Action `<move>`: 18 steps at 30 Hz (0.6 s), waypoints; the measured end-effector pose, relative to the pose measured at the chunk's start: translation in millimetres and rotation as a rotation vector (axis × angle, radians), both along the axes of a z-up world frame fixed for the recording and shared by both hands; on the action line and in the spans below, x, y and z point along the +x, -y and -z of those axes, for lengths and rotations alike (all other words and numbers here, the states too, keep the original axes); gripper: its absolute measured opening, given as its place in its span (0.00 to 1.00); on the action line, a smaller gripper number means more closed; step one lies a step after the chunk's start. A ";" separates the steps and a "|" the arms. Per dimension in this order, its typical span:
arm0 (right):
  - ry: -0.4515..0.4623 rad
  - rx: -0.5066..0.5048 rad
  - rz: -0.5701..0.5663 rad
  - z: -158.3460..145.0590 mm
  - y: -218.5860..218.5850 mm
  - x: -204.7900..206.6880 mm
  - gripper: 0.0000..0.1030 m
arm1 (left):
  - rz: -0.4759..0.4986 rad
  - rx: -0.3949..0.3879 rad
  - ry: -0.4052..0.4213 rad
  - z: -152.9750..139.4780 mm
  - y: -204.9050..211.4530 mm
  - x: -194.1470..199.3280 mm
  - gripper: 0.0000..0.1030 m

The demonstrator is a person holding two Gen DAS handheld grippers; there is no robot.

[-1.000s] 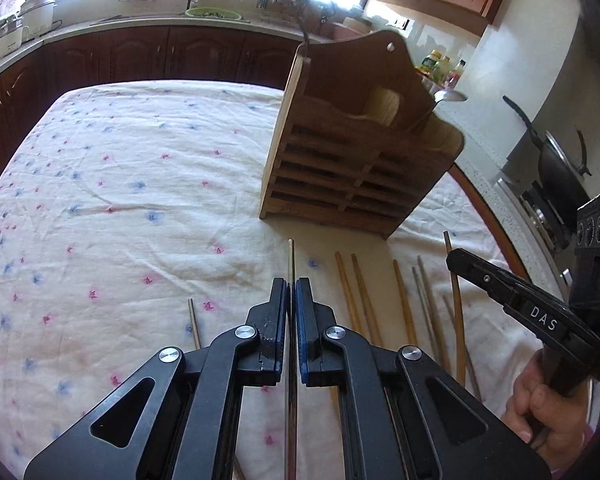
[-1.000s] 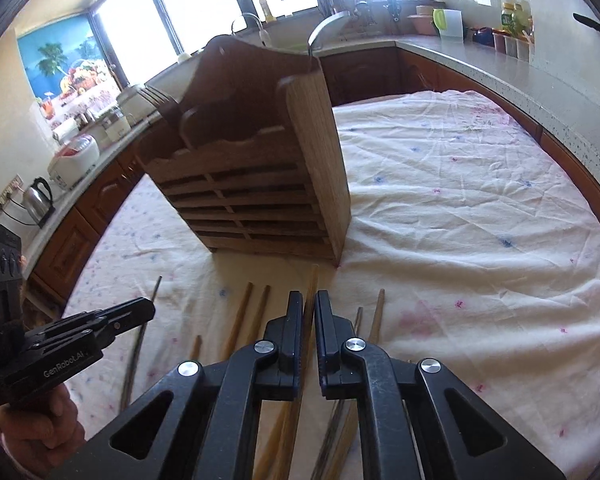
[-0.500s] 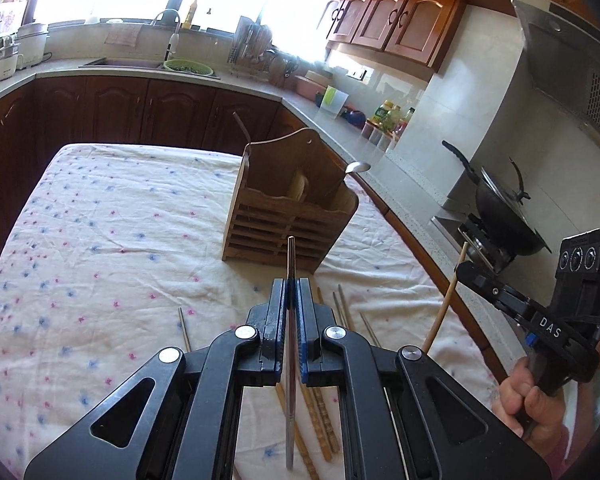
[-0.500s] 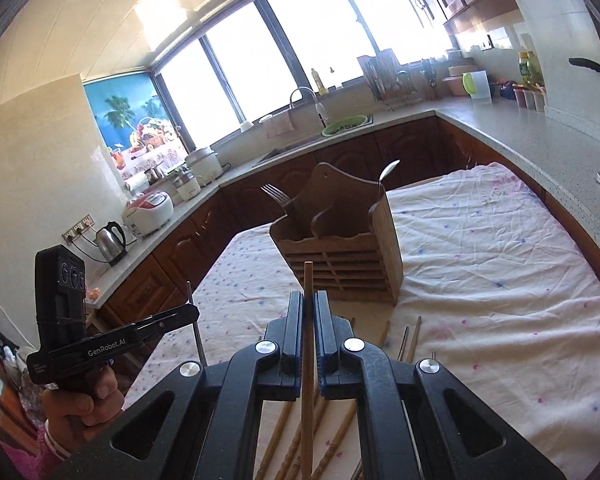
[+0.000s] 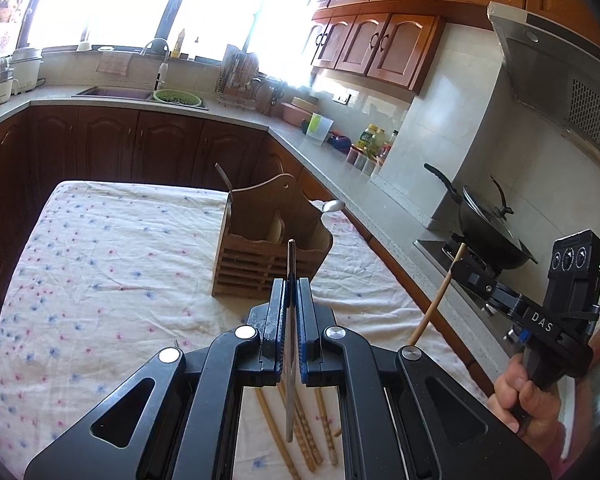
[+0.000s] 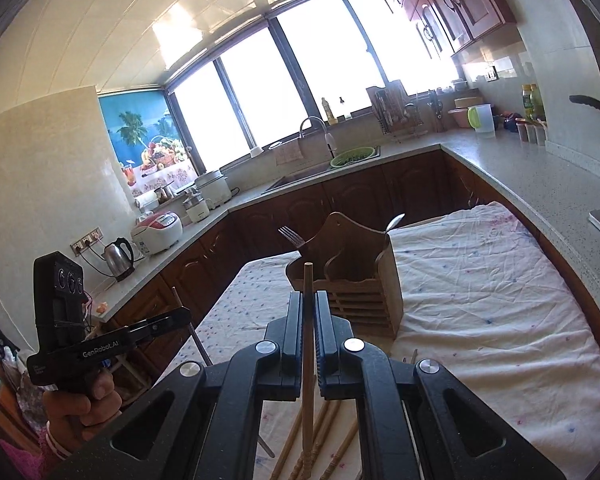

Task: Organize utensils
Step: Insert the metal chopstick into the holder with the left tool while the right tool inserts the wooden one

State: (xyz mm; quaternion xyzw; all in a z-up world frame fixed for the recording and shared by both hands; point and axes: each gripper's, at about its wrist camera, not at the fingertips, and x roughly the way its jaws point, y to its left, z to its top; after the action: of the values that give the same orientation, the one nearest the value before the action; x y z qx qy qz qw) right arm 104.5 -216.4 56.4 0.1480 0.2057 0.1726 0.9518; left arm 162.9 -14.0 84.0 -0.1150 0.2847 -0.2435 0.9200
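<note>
My left gripper (image 5: 290, 284) is shut on a thin dark metal chopstick (image 5: 291, 264), held well above the table. My right gripper (image 6: 309, 296) is shut on a wooden chopstick (image 6: 308, 280), also raised. Each gripper shows in the other view, the right (image 5: 462, 266) and the left (image 6: 182, 314). The slatted wooden utensil holder (image 5: 268, 252) stands on the table ahead, also in the right wrist view (image 6: 356, 284), with a fork (image 6: 290, 236) and a spoon (image 5: 332, 206) in it. Several wooden chopsticks (image 5: 304, 428) lie on the cloth below.
The table wears a white floral cloth (image 5: 112, 252). A wok (image 5: 488, 232) sits on the stove to the right. Counters with a sink (image 5: 112, 92), a kettle (image 6: 118, 258) and rice cookers (image 6: 158, 230) ring the table.
Both grippers have lifted up and back from the table, each carrying its chopstick. The holder now looks smaller and farther away.
</note>
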 end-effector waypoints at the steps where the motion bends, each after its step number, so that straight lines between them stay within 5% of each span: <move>1: 0.006 -0.003 0.001 -2.2 0.0 0.9 0.05 | -0.003 0.000 0.007 -2.4 -0.4 1.8 0.04; 18: 0.182 -0.010 0.103 -68.4 11.4 64.1 0.05 | -0.101 -0.036 0.167 -71.8 -7.5 70.7 0.04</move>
State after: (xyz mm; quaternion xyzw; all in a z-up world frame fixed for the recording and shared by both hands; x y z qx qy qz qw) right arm 168.6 -227.8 124.7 0.1373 0.1116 0.1353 0.9749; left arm 233.6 -6.6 155.9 -0.1250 0.1966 -0.2105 0.9494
